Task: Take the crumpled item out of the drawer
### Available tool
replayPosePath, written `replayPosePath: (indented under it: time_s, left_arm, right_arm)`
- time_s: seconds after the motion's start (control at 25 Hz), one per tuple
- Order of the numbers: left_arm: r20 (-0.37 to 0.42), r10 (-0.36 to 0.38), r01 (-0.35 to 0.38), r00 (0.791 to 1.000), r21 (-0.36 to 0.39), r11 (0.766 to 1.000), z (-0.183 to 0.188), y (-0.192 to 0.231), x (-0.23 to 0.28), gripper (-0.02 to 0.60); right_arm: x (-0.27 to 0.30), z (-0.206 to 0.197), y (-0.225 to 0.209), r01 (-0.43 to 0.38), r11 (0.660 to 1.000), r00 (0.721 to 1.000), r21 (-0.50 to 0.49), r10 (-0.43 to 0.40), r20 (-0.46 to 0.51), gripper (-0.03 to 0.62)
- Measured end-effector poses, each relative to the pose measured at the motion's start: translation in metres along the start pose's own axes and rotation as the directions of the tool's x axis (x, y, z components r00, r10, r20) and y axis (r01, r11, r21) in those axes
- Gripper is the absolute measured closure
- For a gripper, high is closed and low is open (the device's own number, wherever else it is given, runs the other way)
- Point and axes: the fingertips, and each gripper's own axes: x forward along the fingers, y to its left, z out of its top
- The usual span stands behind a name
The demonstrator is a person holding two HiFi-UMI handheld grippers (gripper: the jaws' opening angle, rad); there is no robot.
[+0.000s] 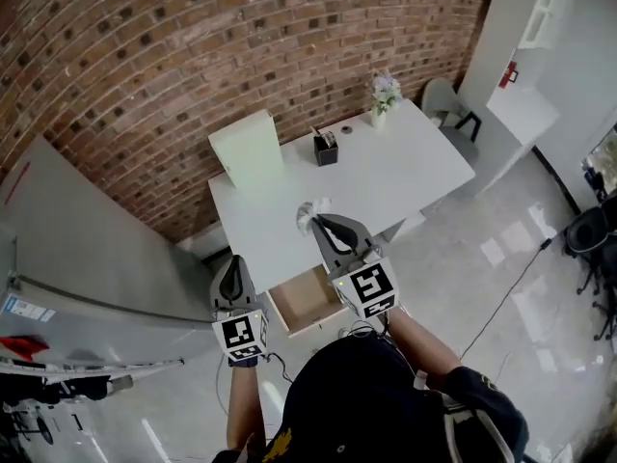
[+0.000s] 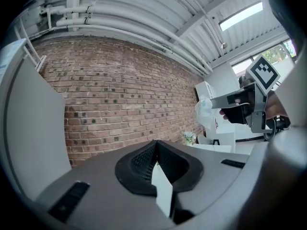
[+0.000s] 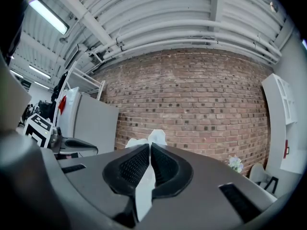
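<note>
My right gripper (image 1: 317,223) is raised over the white table (image 1: 405,177), shut on the crumpled white item (image 1: 310,212). In the right gripper view the crumpled item (image 3: 152,138) sticks up past the closed tips of that gripper (image 3: 149,146). Below it, the wooden drawer (image 1: 310,297) stands pulled out from the table's near edge. My left gripper (image 1: 229,264) hangs left of the drawer, off the table, with its jaws together and nothing in them (image 2: 156,143). The left gripper view also catches the right gripper (image 2: 214,102) carrying the crumpled item (image 2: 202,110).
On the table stand a pale green box (image 1: 248,150), a black pen holder (image 1: 326,149) and a small flower vase (image 1: 384,95). A brick wall (image 1: 193,56) runs behind it. A grey cabinet (image 1: 87,258) stands at the left, a chair (image 1: 445,99) at the far end.
</note>
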Motion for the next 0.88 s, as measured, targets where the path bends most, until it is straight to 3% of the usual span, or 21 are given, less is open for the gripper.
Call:
replayPosePath:
  time_s: [0.32, 0.64, 0.88]
  left_arm:
    - [0.026, -0.042, 0.042, 0.999, 0.003, 0.999, 0.011, -0.018, -0.003, 0.565]
    - [0.033, -0.025, 0.026, 0.999, -0.022, 0.999, 0.010, -0.019, -0.027, 0.565]
    - [0.076, -0.044, 0.045, 0.996, -0.018, 0.999, 0.013, -0.017, -0.041, 0.565]
  right_arm:
    - [-0.026, 0.021, -0.002, 0.043, 0.998, 0.999, -0.050, -0.042, 0.031, 0.557]
    - [-0.048, 0.028, 0.014, 0.032, 0.998, 0.999, -0.050, -0.030, 0.035, 0.557]
    - [-0.066, 0.044, 0.027, 0.069, 0.994, 0.996, -0.089, -0.063, 0.066, 0.557]
